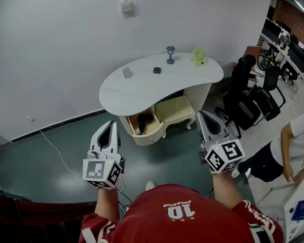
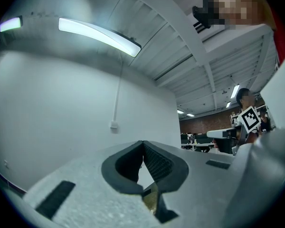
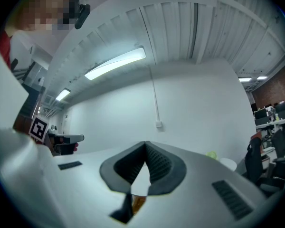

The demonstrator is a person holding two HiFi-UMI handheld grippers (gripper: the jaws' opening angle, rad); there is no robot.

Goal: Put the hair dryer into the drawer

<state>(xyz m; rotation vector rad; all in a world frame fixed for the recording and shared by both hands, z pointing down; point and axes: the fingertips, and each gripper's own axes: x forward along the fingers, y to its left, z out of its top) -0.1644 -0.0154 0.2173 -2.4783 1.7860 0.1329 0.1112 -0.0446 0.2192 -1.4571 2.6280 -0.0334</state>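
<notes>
White wall and dark green floor are filling my head view, and a white curved table [image 1: 142,92] is standing against that wall. Under its top a drawer [image 1: 153,128] is hanging open. A dark shape, the hair dryer [image 1: 143,120] as far as I can tell, is lying inside it toward the left. Right beside the drawer, a cushioned stool [image 1: 176,110] is sitting tucked under the table. Up on the top I'm seeing a small cup [image 1: 126,72], a little dark block [image 1: 157,70], a blue-green goblet-shaped ornament [image 1: 171,54] and a yellow-green fan [image 1: 199,57].

I'm holding both tools out about level over the floor, well short of the table. The left gripper [image 1: 112,125] is showing its jaws pressed together with nothing between them. The right gripper [image 1: 204,119] is reading the same, tips meeting and empty.

Only the head view is giving me the drawer and what's in it, plus the office chairs [image 1: 248,92] and a person [image 1: 289,146] standing at the right edge. The left gripper view is catching a ceiling light strip [image 2: 97,36] and a wall box [image 2: 114,125]. The right gripper view is picking up the fan and the table's edge low on the right.
</notes>
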